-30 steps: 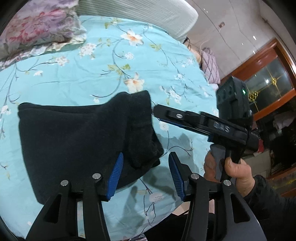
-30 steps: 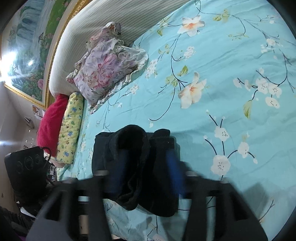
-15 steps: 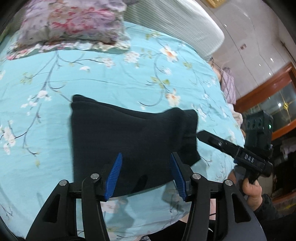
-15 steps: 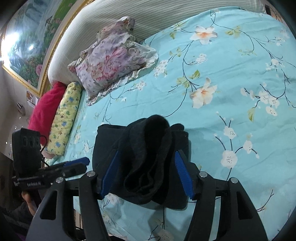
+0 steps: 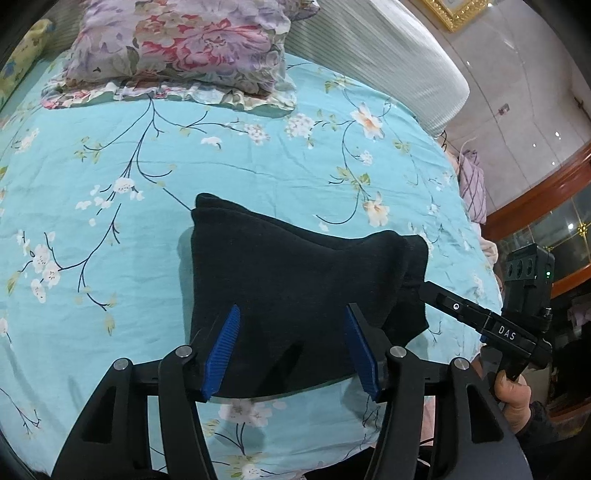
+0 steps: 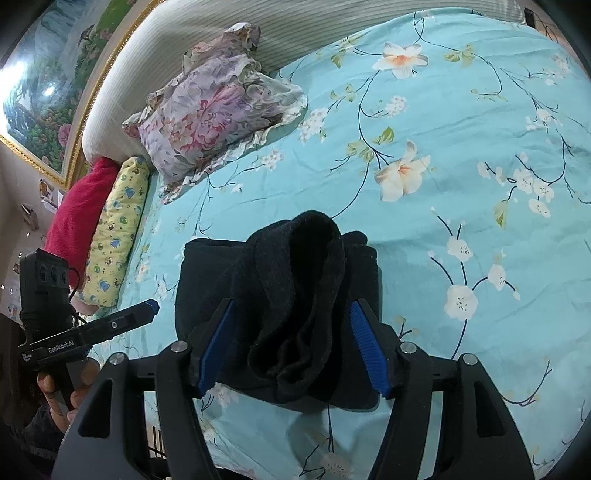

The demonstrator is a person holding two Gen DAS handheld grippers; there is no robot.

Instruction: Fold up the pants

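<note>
The black pants (image 5: 295, 280) lie folded into a compact bundle near the front edge of the bed. In the right wrist view the pants (image 6: 295, 295) show a rolled thick end bulging up. My left gripper (image 5: 291, 350) is open, its blue pads on either side of the bundle's near edge, holding nothing. My right gripper (image 6: 291, 347) is open and hovers over the bundle's rolled end, empty. The right gripper also shows in the left wrist view (image 5: 480, 317), at the bundle's right end. The left gripper shows in the right wrist view (image 6: 110, 328), left of the bundle.
The bed has a turquoise floral sheet (image 5: 258, 155). A floral pillow (image 5: 184, 40) lies at the head, by a striped headboard (image 6: 258, 22). A yellow pillow (image 6: 118, 229) and a red one (image 6: 77, 206) lie at the left. A wooden door frame (image 5: 535, 192) stands to the right.
Both grippers have pulled back from the bundle toward the bed's front edge. The left gripper's view has swung left, so the pants now sit centred between its fingers.
</note>
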